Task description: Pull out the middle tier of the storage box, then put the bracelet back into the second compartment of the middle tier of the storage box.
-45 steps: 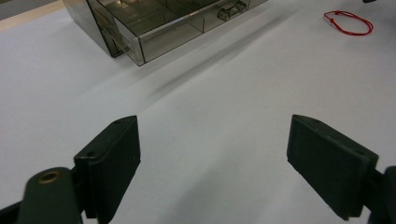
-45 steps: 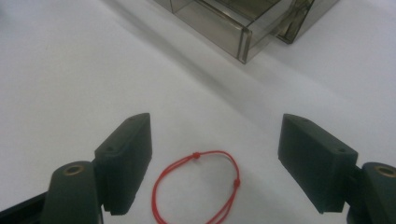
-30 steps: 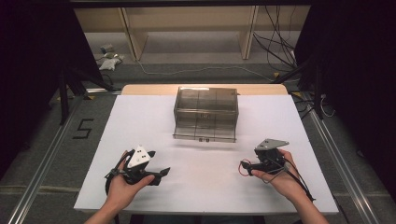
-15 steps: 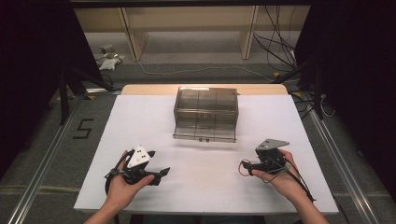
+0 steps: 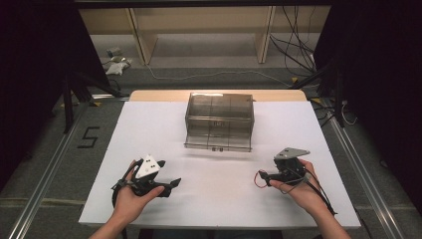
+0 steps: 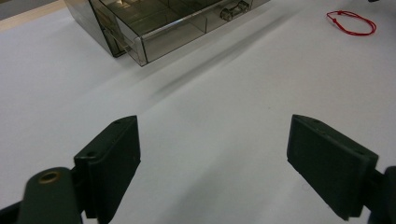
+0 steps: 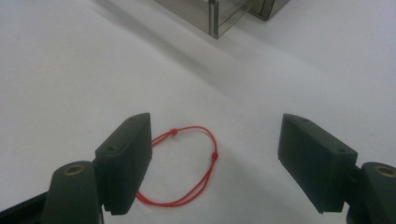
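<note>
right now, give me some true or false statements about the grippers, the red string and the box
1. The right gripper is open. True.
2. The red string is clamped between the right jaws. False: it lies loose on the table, partly behind one jaw.
3. The left gripper holds the string. False: it is open with nothing between its jaws.
4. The box is see-through with dividers inside. True.
5. The string lies inside the box. False: it lies on the table, apart from the box.
</note>
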